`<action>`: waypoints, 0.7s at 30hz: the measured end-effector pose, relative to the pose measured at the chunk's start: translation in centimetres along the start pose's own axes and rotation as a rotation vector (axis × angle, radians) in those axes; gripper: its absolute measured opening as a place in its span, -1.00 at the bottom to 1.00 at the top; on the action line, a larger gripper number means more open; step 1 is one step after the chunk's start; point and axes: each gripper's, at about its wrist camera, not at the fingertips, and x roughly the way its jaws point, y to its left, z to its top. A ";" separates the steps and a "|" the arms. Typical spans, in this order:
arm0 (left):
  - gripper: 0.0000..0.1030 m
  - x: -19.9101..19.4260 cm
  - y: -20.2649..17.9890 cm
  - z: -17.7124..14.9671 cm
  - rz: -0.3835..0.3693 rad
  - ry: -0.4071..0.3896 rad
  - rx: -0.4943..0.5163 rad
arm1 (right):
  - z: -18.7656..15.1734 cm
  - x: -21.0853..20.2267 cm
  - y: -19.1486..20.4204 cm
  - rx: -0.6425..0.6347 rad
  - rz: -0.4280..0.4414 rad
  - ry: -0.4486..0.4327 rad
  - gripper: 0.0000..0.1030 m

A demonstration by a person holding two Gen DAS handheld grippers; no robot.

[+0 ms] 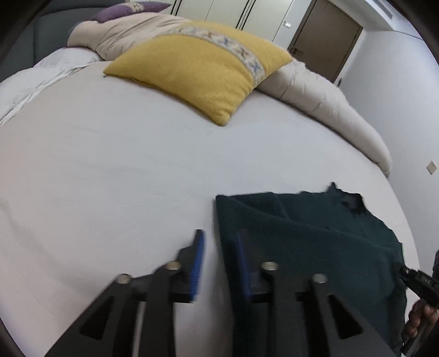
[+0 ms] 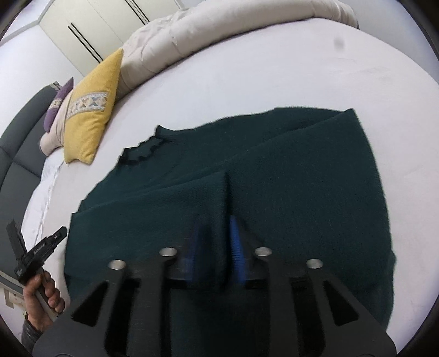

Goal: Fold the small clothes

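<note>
A dark green knitted garment [image 1: 315,233] [image 2: 274,178] lies spread on the white bed sheet [image 1: 109,178], its dark neckline [image 2: 142,151] towards the cushions. My left gripper [image 1: 221,234] stands open at the garment's left edge, one blue pad over the sheet and the other over the fabric. My right gripper [image 2: 216,228] is over the middle of the garment, jaws apart. A raised fold of the fabric [image 2: 223,197] runs between its blue pads, which do not seem to press it. Each gripper shows at the edge of the other's view, held in a hand [image 2: 41,293].
A yellow cushion [image 1: 197,66] [image 2: 90,109] lies further up the bed, against a rolled beige duvet [image 1: 315,90] [image 2: 219,24]. A purple cushion [image 1: 120,11] and a grey headboard [image 2: 19,137] are behind. A brown door [image 1: 326,38] and white wardrobes [image 2: 96,27] line the walls.
</note>
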 end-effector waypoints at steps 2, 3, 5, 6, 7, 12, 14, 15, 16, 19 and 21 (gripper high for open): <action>0.34 -1.2 -0.3 -0.9 0.014 -0.007 0.022 | -0.6 -0.7 0.7 -0.035 -0.012 -0.011 -0.28; 0.36 -1.3 -0.8 -1.5 0.028 0.002 0.048 | -0.9 -0.5 1.1 -0.058 -0.024 0.001 -0.28; 0.32 -0.5 -1.4 -2.4 0.052 0.041 0.090 | -1.6 0.3 1.5 -0.094 -0.058 0.034 -0.28; 0.22 0.2 -1.7 -2.8 0.060 0.072 0.105 | -1.9 0.3 1.5 -0.105 -0.067 0.028 -0.29; 0.01 0.8 -1.8 -3.2 0.066 0.093 0.117 | -2.1 0.2 1.6 -0.110 -0.073 0.019 -0.32; -0.81 0.7 -2.7 -3.7 0.067 0.085 0.178 | -2.0 -0.1 1.4 -0.109 -0.094 0.034 -0.87; -0.84 0.4 -2.7 -3.4 0.061 0.086 0.187 | -2.1 -0.8 1.8 -0.121 -0.105 0.016 -0.88; -0.85 0.3 -2.6 -3.4 0.062 0.083 0.193 | -2.1 -1.0 2.0 -0.124 -0.105 0.006 -0.89; -0.85 0.2 -2.5 -3.4 0.069 0.078 0.201 | -2.1 -1.2 2.4 -0.126 -0.099 -0.006 -0.89; -0.85 0.7 -1.9 -3.8 0.067 0.074 0.187 | -2.4 -1.0 2.2 -0.116 -0.091 0.017 -0.89; -0.85 0.7 -1.5 -4.1 0.066 0.059 0.173 | -2.8 0.2 1.8 -0.092 -0.089 0.047 -0.89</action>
